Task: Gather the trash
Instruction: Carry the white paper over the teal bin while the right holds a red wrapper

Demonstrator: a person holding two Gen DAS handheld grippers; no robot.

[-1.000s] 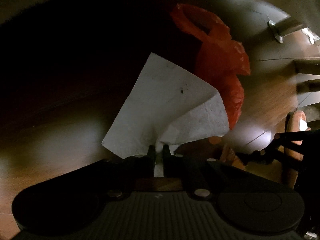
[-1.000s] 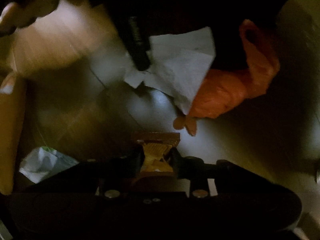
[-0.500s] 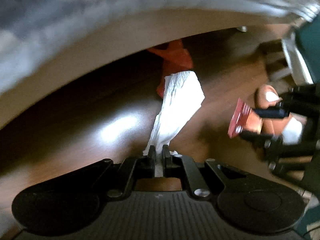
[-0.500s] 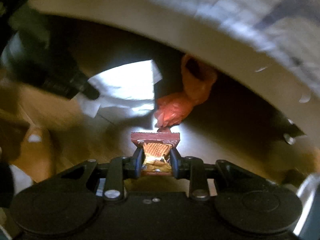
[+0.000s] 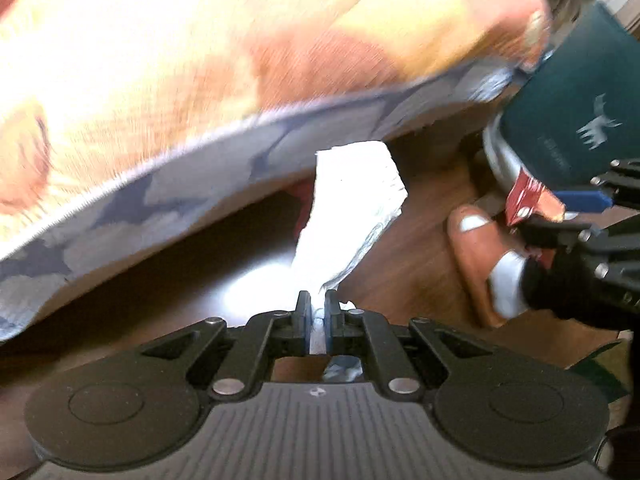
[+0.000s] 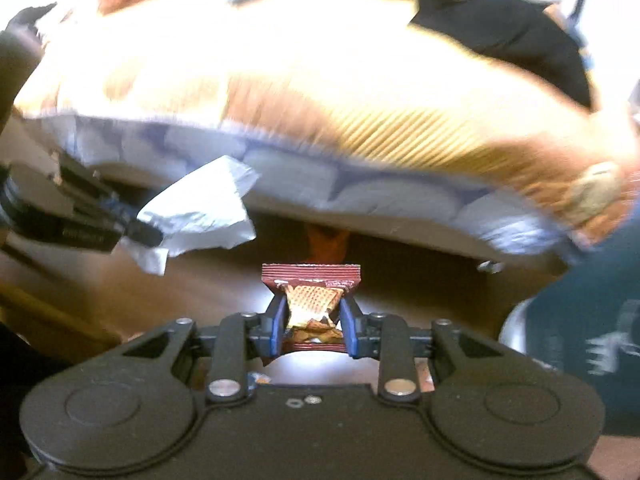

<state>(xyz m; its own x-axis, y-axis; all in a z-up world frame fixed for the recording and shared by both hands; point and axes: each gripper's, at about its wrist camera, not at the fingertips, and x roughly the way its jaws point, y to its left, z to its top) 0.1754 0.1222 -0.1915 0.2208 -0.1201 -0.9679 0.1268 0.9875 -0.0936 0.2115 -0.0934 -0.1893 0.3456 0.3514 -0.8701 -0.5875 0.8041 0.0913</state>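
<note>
My left gripper is shut on a white paper tissue, which hangs in the air beyond its fingers above the wooden floor. The same tissue shows at the left in the right wrist view, pinched by the left gripper. My right gripper is shut on a crumpled red and gold snack wrapper. That wrapper also appears at the right in the left wrist view. An orange plastic bag lies on the floor under the bed, mostly hidden.
A bed with an orange striped blanket and a blue patterned sheet fills the upper half of both views. A dark green bin stands at the right. A slippered foot rests on the floor beside it.
Both grippers have risen from the dark space under the bed to above its edge, carrying the tissue and the wrapper. The orange bag stayed on the floor.
</note>
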